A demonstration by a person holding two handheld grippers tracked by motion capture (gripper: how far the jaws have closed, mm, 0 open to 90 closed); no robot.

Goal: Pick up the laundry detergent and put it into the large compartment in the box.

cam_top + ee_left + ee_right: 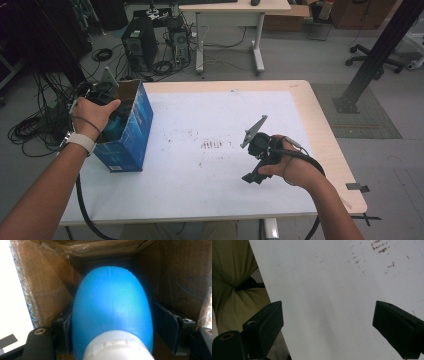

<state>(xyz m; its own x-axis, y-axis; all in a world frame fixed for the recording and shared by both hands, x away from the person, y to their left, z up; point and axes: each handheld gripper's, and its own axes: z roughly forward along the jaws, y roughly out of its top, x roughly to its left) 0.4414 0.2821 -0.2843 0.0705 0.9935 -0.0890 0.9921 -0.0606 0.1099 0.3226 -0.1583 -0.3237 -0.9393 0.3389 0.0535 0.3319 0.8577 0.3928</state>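
Note:
A blue cardboard box [131, 135] with its top open stands at the left edge of the white table [225, 115]. My left gripper [106, 97] reaches down into it. Inside, a blue bottle [112, 300] with a white cap [117, 347] lies between the jaws of the left gripper [112, 320]. The right pad [166, 325] stands a little apart from the bottle, so the jaws are open around it. My right gripper [251, 177] hovers over the table's front right part, its jaws [328, 322] wide open with nothing between them.
Small dark marks [212, 145] dot the middle of the table. Beyond it stand computer towers [140, 47], floor cables [35, 130] and a light desk [235, 10]. A black post [380, 50] rises at the right. The person's trousers [232, 290] lie past the front edge.

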